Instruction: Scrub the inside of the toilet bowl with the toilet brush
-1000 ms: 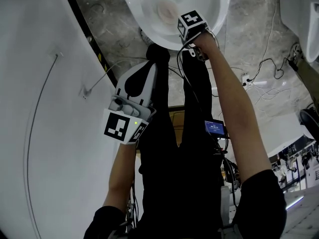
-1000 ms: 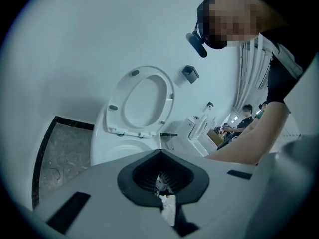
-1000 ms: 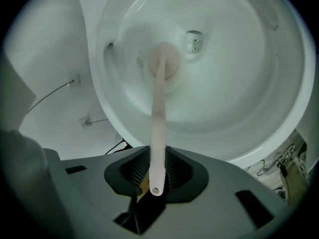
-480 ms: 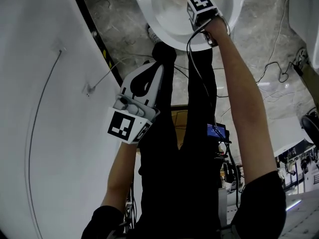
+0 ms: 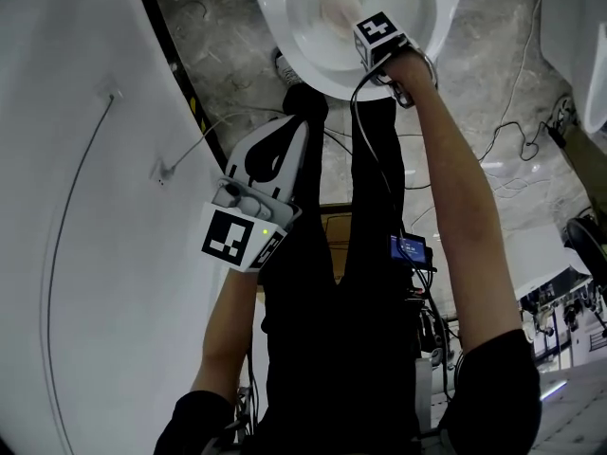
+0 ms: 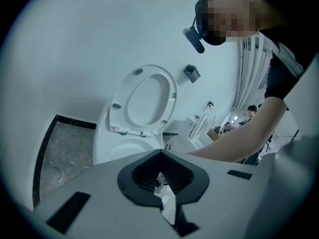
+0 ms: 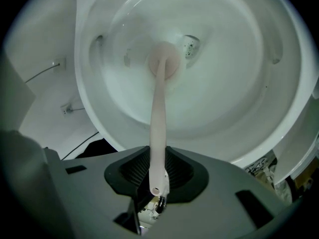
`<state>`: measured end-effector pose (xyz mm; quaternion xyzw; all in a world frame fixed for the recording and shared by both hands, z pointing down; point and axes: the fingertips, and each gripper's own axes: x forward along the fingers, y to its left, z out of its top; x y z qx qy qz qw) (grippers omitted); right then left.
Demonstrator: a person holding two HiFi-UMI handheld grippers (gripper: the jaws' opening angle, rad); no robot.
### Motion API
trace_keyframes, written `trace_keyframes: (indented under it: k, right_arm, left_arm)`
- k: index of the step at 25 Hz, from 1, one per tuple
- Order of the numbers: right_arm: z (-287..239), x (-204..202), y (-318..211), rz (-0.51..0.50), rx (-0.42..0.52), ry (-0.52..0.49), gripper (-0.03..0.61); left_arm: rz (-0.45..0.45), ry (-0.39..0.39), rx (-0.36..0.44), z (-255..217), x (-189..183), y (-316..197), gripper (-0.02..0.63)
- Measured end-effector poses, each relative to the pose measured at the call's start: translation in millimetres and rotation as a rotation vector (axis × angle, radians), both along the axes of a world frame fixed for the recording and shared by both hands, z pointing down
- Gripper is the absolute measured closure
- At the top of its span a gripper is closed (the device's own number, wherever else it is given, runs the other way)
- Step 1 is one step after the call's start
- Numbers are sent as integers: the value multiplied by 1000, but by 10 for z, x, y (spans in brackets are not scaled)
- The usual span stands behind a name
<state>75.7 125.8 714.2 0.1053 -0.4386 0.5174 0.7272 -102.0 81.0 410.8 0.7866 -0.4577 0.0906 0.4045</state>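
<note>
The white toilet bowl (image 5: 417, 17) is at the top of the head view. My right gripper (image 5: 365, 27) hangs over it, shut on the pale pink toilet brush handle (image 7: 157, 133). The brush head (image 7: 164, 66) rests low in the bowl (image 7: 224, 93), beside the drain. My left gripper (image 5: 285, 136) is held back from the toilet beside the person's dark legs, shut with nothing in it. In the left gripper view its jaws (image 6: 160, 153) meet, and beyond them stands the toilet (image 6: 112, 146) with its seat (image 6: 144, 101) raised.
A white curved wall (image 5: 85, 254) fills the left. Cables (image 5: 517, 126) run across the grey marbled floor (image 5: 237, 36). Another white fixture (image 5: 579, 36) stands at the right. A small lit screen (image 5: 410, 246) hangs at the person's waist. A black holder (image 6: 191, 72) is on the wall.
My right gripper and the brush have shifted slightly over the bowl, and the brush head has moved inside it. The left gripper has stayed about where it was.
</note>
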Motion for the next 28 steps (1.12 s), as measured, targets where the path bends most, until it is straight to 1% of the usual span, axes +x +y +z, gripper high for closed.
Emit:
trace_keyframes:
  k: [5,9,12,15,20,22,23,25,28]
  right_arm:
    - [-85,286,80,-160,-3,86,476]
    - [-146,424,-21,-221,-23,134,477]
    - [-145,530,-174,-257,-18,170,477]
    - [-132,599,-400,-278,29,192,477]
    - [-121,645,-863,-286,208,220,477]
    - [-133,643,-1008,-306,261,223,474]
    - [-137,636,-1049,-320,276,223,474]
    - [-148,621,-1049,-341,272,225,474]
    - [-150,639,-920,-337,219,230,476]
  left_arm:
    - [-22,13,8,-8,-18,79,604]
    - [-30,18,14,-17,7,109,604]
    - [-31,18,14,-19,17,120,604]
    - [-30,14,12,1,-7,123,604]
    - [-25,5,6,3,-35,138,604]
    - [-23,3,9,-4,-37,127,604]
    - [-23,2,9,-3,-39,124,604]
    - [-22,2,8,-8,-42,122,604]
    - [-15,0,7,-26,-25,118,604]
